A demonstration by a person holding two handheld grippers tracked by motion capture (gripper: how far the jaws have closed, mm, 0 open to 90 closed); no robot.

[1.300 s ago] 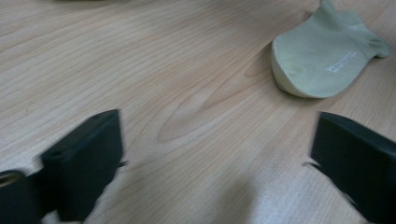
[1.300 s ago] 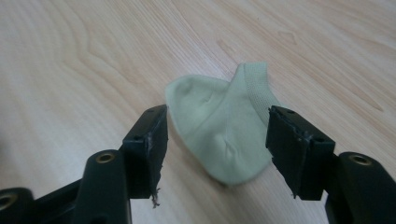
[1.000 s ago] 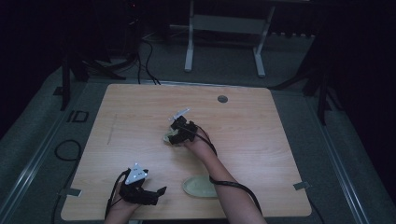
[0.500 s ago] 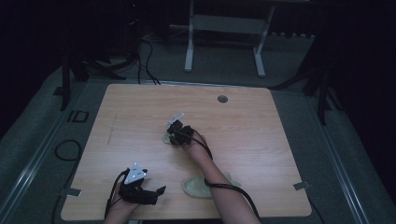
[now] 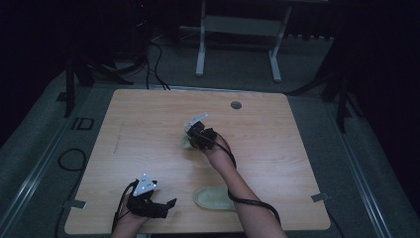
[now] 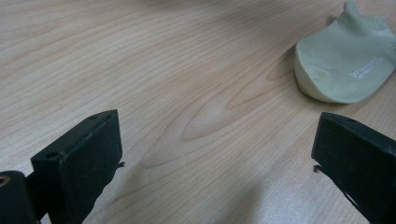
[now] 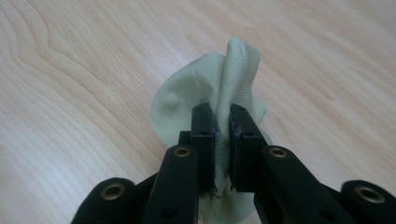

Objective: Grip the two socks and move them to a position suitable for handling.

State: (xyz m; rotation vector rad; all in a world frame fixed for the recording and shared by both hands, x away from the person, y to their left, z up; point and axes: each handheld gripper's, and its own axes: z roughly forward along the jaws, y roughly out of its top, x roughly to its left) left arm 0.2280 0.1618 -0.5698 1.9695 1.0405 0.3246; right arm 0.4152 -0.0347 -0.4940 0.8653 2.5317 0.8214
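Pinching sock (image 7: pixel 224 88) between right tool (image 7: pixel 223 126) jaws

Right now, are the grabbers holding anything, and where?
The right gripper pinches a bunched fold of a pale green sock. The left gripper is open, holding nothing.

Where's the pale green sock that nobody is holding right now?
In the high view, the loose pale green sock lies flat near the table's front edge, between the open left gripper and the person's right forearm.
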